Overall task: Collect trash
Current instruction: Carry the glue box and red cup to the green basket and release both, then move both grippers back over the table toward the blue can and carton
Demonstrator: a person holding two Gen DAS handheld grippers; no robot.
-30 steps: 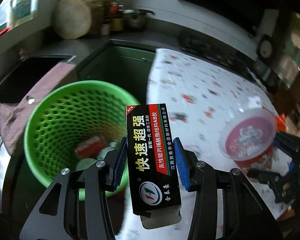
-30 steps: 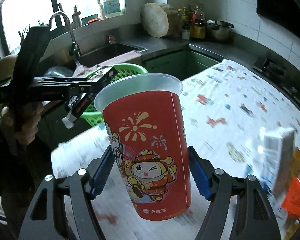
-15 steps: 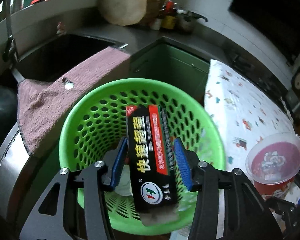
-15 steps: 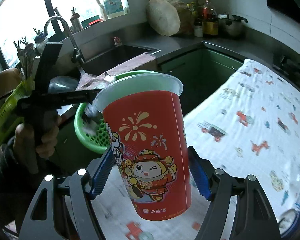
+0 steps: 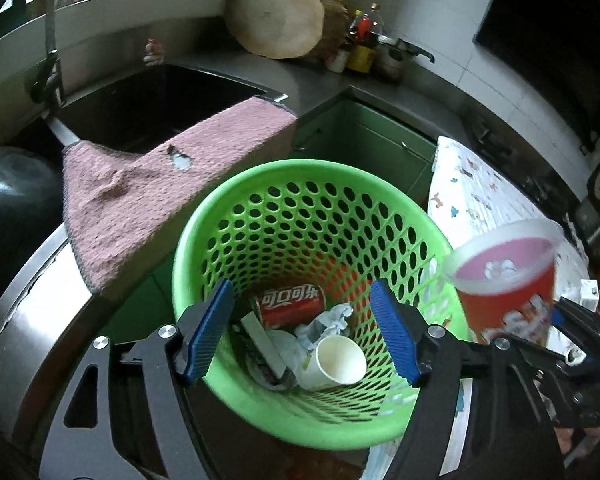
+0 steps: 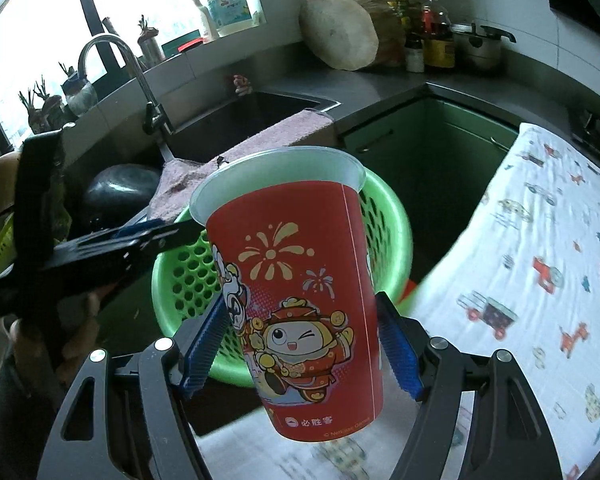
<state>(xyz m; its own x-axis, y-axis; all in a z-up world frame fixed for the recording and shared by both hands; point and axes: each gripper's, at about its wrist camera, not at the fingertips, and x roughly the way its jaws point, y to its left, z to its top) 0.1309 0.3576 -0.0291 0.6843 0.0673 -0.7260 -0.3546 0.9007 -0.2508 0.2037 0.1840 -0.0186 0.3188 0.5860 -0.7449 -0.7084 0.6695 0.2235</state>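
Item: green perforated round plastic basket [image 5: 312,240], standing directly below and between the left gripper's [image 5: 302,330] fingers [image 5: 206,332], beside the steel sink edge.

Contents, seen between those fingers: red cola can [image 5: 292,306] lying on its side; small white paper cup [image 5: 336,362] lying tipped, mouth toward the camera; crumpled white paper [image 5: 324,322]; a long flat box [image 5: 260,340] leaning on edge at the left-finger side, its print too dark to read. Basket's near rim is blurred, its base cut off by the frame.

Item: tall red paper cup with cartoon print and white rim [image 6: 300,292], upright, clamped at its lower sides between the right gripper's [image 6: 302,354] fingers [image 6: 398,354], raised clear of the white patterned cloth on the table [image 6: 540,260]. In the left view the same cup [image 5: 504,276] shows blurred, just right of the basket rim; what lies inside it is unclear.

Change: the black glue box that sat between the left fingers a second ago is gone from them; the long box in the basket may be it, not certain. The basket now fills the left view.

Fingers: left pair apart and opening, nothing between the pads. Right pair pressed on the red cup, unchanged.

Surroundings: pink towel [image 5: 152,200] draped over the sink edge, left of the left fingers.
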